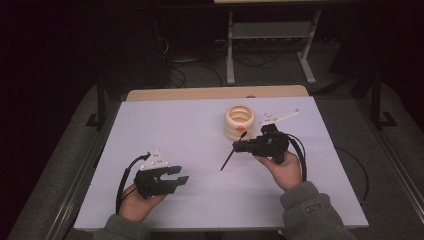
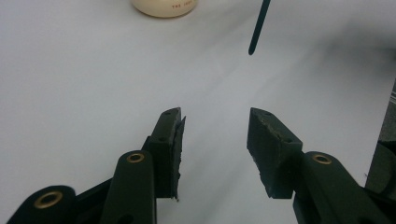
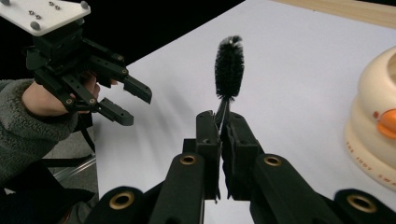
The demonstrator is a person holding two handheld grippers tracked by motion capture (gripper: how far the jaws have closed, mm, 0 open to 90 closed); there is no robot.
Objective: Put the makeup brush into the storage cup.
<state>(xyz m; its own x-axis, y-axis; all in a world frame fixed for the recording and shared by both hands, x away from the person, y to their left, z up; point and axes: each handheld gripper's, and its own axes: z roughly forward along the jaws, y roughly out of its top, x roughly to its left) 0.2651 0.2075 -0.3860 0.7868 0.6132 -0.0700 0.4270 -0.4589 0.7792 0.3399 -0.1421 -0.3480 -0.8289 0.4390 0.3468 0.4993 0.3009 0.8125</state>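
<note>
The step in hand appears to be a handover or a re-grip of the bottle brush (image 3: 229, 67), with the cup washing still ahead.

Nearest the person, the left gripper (image 1: 176, 178) rests low over the white table (image 1: 165, 130), jaws spread about halfway with nothing between them. In the left gripper view the pads (image 2: 176, 149) stand apart over bare table; the brush's handle tip (image 2: 256, 35) hangs ahead of the jaws and slightly toward the right jaw, well clear of both pads.

Farther out, the right gripper (image 3: 223, 133) has its jaws pressed together on the brush's thin stem, pinching it just below the bristles. The bristle head stands directly beyond the jaw tips; in the high view the handle (image 1: 229, 159) slants down from the right gripper (image 1: 240, 146) toward the person.

Farthest, the cream ribbed cup (image 1: 240, 121) stands upright on the table, just beyond the right gripper and beside its jaws, apart from the brush.

Judged next move: bring the left jaws forward around the free handle end and close them only once the handle lies between the pads. The right grip should hold until then, or the brush may swing or drop.
</note>
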